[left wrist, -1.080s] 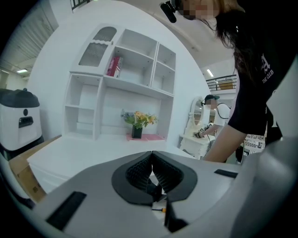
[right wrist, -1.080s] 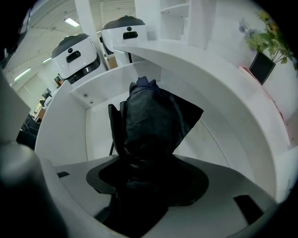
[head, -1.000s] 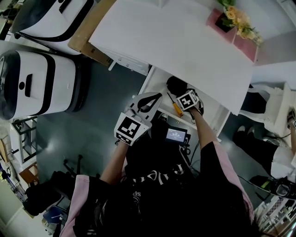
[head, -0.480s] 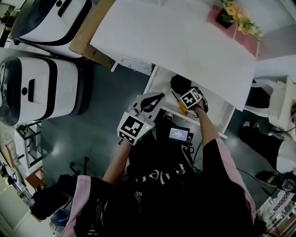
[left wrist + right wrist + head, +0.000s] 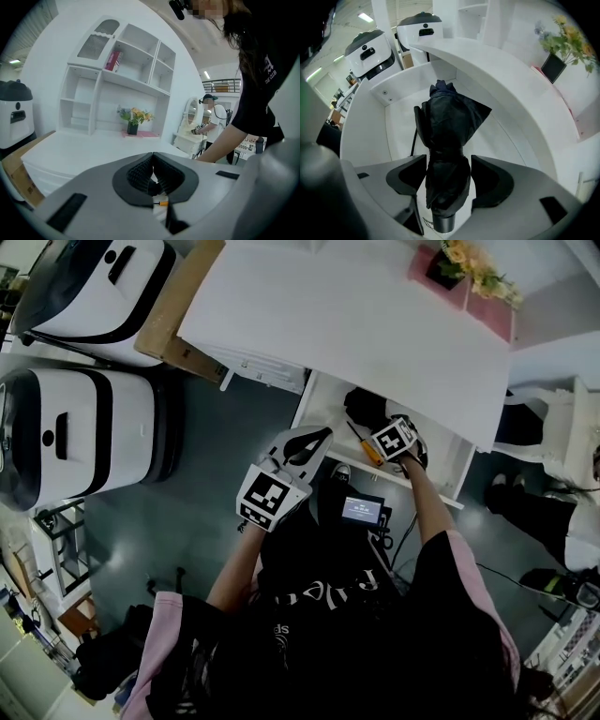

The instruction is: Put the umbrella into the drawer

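The black folded umbrella (image 5: pixel 447 122) lies along the open white drawer (image 5: pixel 393 126), tip pointing inward. My right gripper (image 5: pixel 449 171) is shut on the umbrella near its handle end, one pad on each side of the fabric. In the head view the umbrella (image 5: pixel 361 407) is a dark bundle inside the drawer (image 5: pixel 306 413) under the desk, with the right gripper (image 5: pixel 382 426) just behind it. My left gripper (image 5: pixel 309 439) hovers at the drawer's front left corner, shut on nothing; its pads (image 5: pixel 140 171) meet.
An orange-handled screwdriver (image 5: pixel 364 448) lies in the drawer beside the umbrella. The white desk top (image 5: pixel 356 306) overhangs the drawer, with a flower pot (image 5: pixel 448 263) at its far corner. White machines (image 5: pixel 75 418) and a cardboard box (image 5: pixel 173 306) stand left. Another person (image 5: pixel 534 512) is at the right.
The right gripper with the umbrella has edged slightly right along the drawer. The head view has shifted a little. The left gripper has stayed in place.
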Demonstrator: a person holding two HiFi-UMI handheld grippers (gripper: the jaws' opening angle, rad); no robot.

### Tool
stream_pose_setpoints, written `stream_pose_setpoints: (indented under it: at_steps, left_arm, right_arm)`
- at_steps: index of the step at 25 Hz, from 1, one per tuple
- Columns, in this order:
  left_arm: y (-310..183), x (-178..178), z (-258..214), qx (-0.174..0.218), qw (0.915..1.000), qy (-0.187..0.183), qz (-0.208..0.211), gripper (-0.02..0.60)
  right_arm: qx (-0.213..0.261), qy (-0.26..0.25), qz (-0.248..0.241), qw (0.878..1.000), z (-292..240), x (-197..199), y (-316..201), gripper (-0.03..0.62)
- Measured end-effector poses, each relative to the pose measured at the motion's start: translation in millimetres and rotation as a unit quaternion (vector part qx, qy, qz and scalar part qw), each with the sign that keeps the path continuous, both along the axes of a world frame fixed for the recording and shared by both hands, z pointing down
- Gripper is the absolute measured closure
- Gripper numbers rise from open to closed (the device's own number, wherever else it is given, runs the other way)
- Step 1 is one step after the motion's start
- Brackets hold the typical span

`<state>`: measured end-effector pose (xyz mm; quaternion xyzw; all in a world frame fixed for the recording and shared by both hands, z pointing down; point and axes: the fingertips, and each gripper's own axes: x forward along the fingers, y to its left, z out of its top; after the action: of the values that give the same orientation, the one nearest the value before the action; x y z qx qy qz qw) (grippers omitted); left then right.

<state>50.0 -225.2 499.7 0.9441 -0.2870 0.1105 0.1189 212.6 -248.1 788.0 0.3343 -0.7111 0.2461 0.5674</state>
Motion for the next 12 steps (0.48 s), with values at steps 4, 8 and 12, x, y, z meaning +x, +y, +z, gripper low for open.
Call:
stream_pose_setpoints:
  at_steps: [4, 8, 12]
  left_arm:
    - [-2, 0, -4, 0.003, 0.9999, 0.005, 0.01, 0.568]
    - [1, -2, -11, 0.009, 0.9996, 0.011, 0.025, 0.568]
    - [0, -5, -14, 0.009, 0.9994, 0.019, 0.028, 0.568]
  right_arm:
    - [0.037, -0.001, 0.016, 0.999, -26, 10, 5, 0.312]
    - [0.085, -0.017, 0.032, 0.996, -67, 8, 12, 0.312]
    - [0.147, -0.089, 0.113, 0.979, -124, -2, 12, 0.313]
